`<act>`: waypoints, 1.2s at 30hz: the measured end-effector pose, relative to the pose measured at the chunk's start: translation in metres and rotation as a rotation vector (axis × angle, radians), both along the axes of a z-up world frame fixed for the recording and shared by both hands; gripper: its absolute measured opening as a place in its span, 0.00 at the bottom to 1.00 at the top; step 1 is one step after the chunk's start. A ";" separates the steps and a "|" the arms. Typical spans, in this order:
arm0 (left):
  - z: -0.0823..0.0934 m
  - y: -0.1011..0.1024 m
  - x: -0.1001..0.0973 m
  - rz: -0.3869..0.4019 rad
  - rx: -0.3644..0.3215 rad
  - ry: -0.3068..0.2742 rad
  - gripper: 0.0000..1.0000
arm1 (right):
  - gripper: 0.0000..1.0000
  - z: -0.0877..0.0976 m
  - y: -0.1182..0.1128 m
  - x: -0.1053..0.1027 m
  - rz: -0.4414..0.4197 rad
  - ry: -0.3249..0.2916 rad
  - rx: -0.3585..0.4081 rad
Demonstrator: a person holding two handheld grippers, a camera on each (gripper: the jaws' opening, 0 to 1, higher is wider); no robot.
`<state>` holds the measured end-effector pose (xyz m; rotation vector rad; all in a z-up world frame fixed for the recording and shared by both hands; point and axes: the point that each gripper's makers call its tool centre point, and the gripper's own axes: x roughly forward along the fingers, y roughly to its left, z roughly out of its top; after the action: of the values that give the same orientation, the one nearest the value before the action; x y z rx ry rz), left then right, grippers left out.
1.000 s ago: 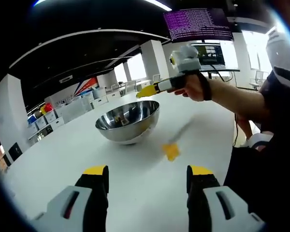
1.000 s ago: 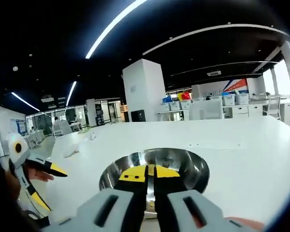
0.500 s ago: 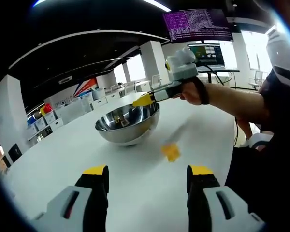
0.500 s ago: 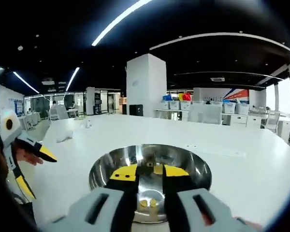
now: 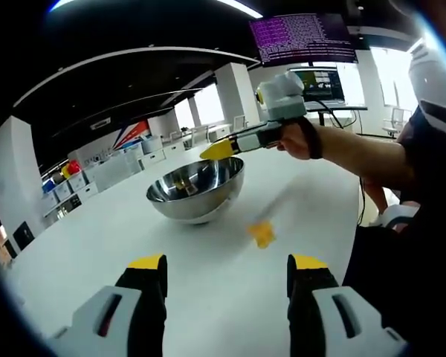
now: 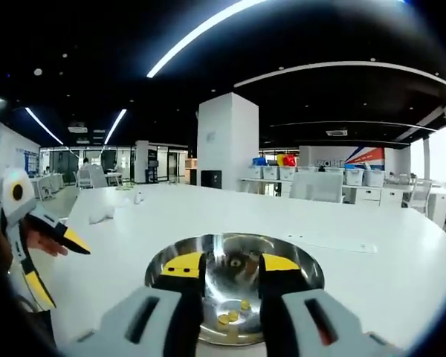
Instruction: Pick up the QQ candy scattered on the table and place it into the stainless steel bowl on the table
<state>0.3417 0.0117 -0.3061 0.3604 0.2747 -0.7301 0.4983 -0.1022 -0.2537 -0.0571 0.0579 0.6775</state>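
A stainless steel bowl [image 5: 193, 197] stands on the white table [image 5: 97, 238]. One yellow QQ candy [image 5: 262, 234] lies on the table just right of the bowl. My left gripper [image 5: 227, 264] is open and empty, low over the table in front of the bowl and the candy. A hand holds my right gripper [image 5: 219, 149] above the bowl's far rim. In the right gripper view, my right gripper [image 6: 231, 264] stands open over the bowl [image 6: 312, 271], with three yellow candies [image 6: 233, 315] on the bowl's bottom. The left gripper [image 6: 56, 264] shows at the left, open.
The person's arm and dark sleeve [image 5: 386, 160] reach in from the right in the left gripper view. White table surface [image 6: 372, 253] spreads around the bowl. Desks, storage bins [image 5: 67, 182] and a pillar [image 6: 227, 141] stand far behind.
My right gripper went from shut to open over the bowl, and one more candy now lies inside it. The left gripper has stayed still.
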 end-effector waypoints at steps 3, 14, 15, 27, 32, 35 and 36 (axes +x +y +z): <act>0.000 0.000 -0.001 0.001 -0.001 0.001 0.65 | 0.25 0.002 -0.001 -0.003 0.001 -0.001 0.000; -0.001 0.002 -0.001 0.006 -0.003 0.002 0.65 | 0.25 0.033 0.000 -0.026 0.032 -0.059 0.026; -0.001 0.003 -0.001 0.006 -0.003 0.004 0.65 | 0.25 0.036 0.000 -0.030 0.039 -0.067 0.030; -0.001 0.003 -0.001 0.007 0.001 0.005 0.65 | 0.28 0.056 0.012 -0.091 0.171 -0.100 -0.013; -0.003 0.007 0.000 0.019 0.009 0.009 0.65 | 0.28 0.039 0.010 -0.105 0.191 -0.070 -0.036; -0.007 0.007 0.001 0.022 0.014 0.017 0.65 | 0.28 0.025 0.013 -0.111 0.208 -0.035 -0.039; -0.007 0.006 0.001 0.021 0.012 0.018 0.65 | 0.28 0.020 0.015 -0.113 0.212 -0.026 -0.042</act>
<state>0.3425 0.0182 -0.3134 0.3617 0.2997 -0.7115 0.3852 -0.0871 -0.2335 -0.1133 0.0413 0.8871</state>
